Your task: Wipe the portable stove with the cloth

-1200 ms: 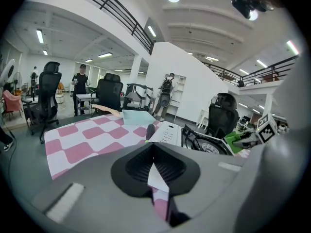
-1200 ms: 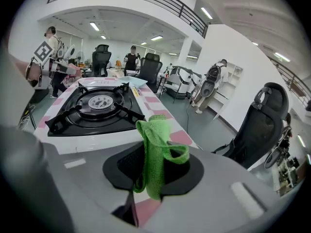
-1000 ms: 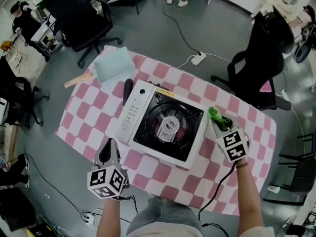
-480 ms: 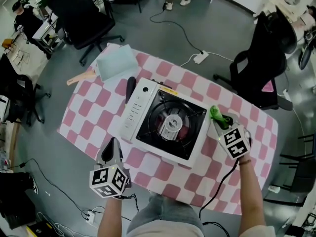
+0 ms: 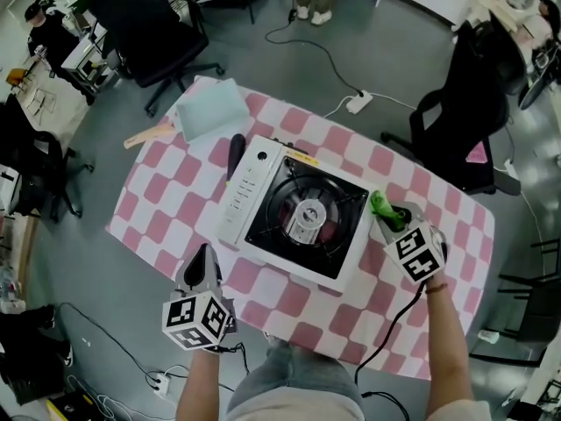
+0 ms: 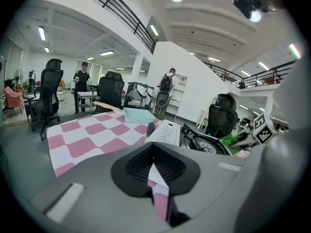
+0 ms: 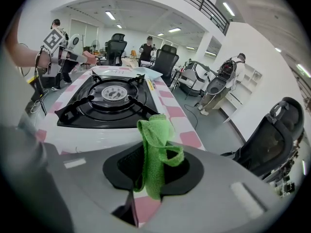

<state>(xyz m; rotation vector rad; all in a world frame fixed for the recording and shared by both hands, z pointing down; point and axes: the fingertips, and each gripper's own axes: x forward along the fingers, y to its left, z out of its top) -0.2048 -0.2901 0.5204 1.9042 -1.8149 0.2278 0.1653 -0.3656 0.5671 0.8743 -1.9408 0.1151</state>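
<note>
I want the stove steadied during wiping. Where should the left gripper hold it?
Probably the stove's white control-panel edge, approached from the person's left by the left gripper, once its shut jaws open: that low flat rim faces it, clear of the burner and the cloth in the right gripper.

**Small drift, little else**

In the head view the whole table scene has slid slightly toward 3 o'clock. The stove (image 5: 246, 193) moved with it. The left gripper (image 5: 202, 254) at 7 o'clock shifted the same way. The right gripper (image 5: 387, 219) and its cloth (image 5: 382, 206) crept a touch toward 3 o'clock. At 12 o'clock, a bystander's shoes (image 5: 313, 12) now show lower, with more leg visible.
</note>
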